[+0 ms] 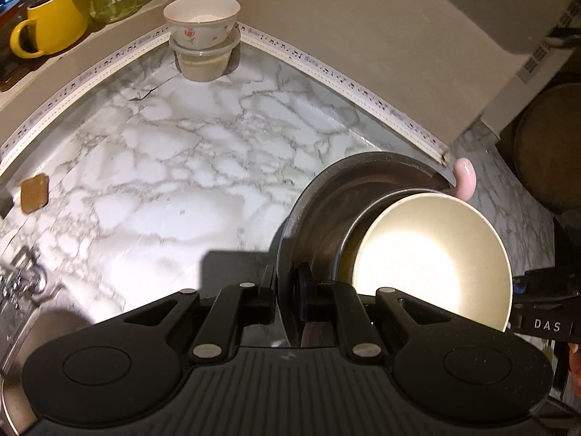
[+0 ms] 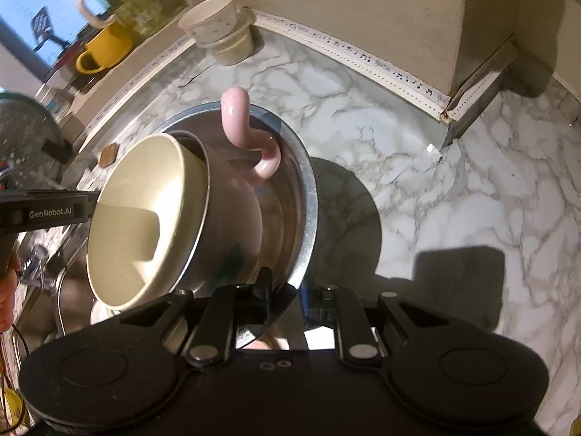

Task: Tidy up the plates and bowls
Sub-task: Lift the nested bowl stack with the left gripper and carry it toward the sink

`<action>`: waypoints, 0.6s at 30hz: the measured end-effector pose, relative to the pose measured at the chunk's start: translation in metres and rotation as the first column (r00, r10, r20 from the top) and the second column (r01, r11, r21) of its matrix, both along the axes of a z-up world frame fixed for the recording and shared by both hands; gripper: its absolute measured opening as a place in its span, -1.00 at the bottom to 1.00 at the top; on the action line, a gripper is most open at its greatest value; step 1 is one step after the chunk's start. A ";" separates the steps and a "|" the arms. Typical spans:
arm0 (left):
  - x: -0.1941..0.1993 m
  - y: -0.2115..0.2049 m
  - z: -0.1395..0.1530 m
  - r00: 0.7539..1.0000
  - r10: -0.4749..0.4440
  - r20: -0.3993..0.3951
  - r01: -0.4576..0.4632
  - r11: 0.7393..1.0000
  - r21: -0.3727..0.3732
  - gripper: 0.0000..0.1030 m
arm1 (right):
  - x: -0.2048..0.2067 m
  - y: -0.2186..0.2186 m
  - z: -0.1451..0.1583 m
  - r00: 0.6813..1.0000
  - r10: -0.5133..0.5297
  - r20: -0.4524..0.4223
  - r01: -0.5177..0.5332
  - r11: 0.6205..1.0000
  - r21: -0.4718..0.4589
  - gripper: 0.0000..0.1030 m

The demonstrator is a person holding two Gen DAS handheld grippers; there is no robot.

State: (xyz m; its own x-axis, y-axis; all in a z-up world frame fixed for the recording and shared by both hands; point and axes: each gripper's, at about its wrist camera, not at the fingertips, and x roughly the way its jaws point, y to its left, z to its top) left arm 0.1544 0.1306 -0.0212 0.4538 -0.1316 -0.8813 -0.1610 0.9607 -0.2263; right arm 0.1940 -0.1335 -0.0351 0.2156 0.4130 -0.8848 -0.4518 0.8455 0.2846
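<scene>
Above marble tabletop (image 1: 174, 167): steel bowl (image 1: 312, 196), pink cup (image 2: 239, 196) and cream bowl (image 1: 432, 254) nested inside, carried tilted. Left tongs (image 1: 287, 301) and right tongs (image 2: 285, 301) both pinching steel rim, opposite sides. Advice: level stack, match both hands, lower slowly; cream bowl could slide out.

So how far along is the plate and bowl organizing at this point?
Done: a pink-handled mug with a cream inside already sits nested in the steel bowl. In hand: the left gripper and the right gripper are both shut on that bowl's rim, holding it tilted above the marble counter. Left: setting it down; the floral bowl on a plastic tub stands untouched.
</scene>
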 end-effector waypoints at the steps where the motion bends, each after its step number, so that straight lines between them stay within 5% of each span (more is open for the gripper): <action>1: -0.005 -0.001 0.001 1.000 0.002 -0.002 -0.002 1.000 -0.001 -0.80 | -0.004 -0.001 0.001 1.000 0.006 -0.001 -0.006 1.000 0.000 -0.69; 18: -0.092 -0.018 -0.017 0.996 0.020 -0.081 -0.019 1.000 0.005 -0.80 | -0.076 -0.006 -0.020 0.996 0.068 -0.065 -0.069 0.997 -0.016 -0.69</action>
